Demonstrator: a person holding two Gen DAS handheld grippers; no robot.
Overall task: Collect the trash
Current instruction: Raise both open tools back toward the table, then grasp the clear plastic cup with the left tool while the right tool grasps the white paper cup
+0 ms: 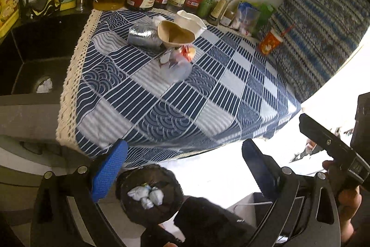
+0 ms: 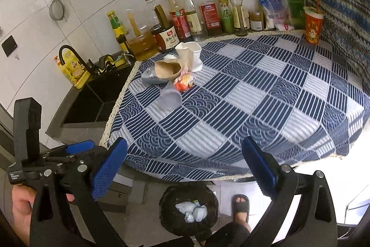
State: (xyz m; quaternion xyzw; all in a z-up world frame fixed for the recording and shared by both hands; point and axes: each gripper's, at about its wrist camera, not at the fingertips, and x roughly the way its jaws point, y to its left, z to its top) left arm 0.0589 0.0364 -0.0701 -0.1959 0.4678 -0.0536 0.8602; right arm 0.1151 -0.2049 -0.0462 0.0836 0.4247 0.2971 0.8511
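Behind trash pile (image 2: 175,75), perhaps sauce bottles (image 2: 196,13)

Open tongs (image 1: 185,166) — bin (image 1: 148,193) below

Left tool (image 1: 185,168): black frame arms, silver round screws near finger bases. Fingers (image 1: 108,170) faced with blue pads, fine grid texture on one, ridged saw-tooth edge on other. Right tool (image 2: 185,168): same black frame, same blue pads, silver screws. Seen beside it, left tool's black pistol-style handle carries small white lettering, blue lever on top. Person: dark trouser leg, black open-toe slide sandal (image 2: 241,203) beside bin (image 2: 188,212).
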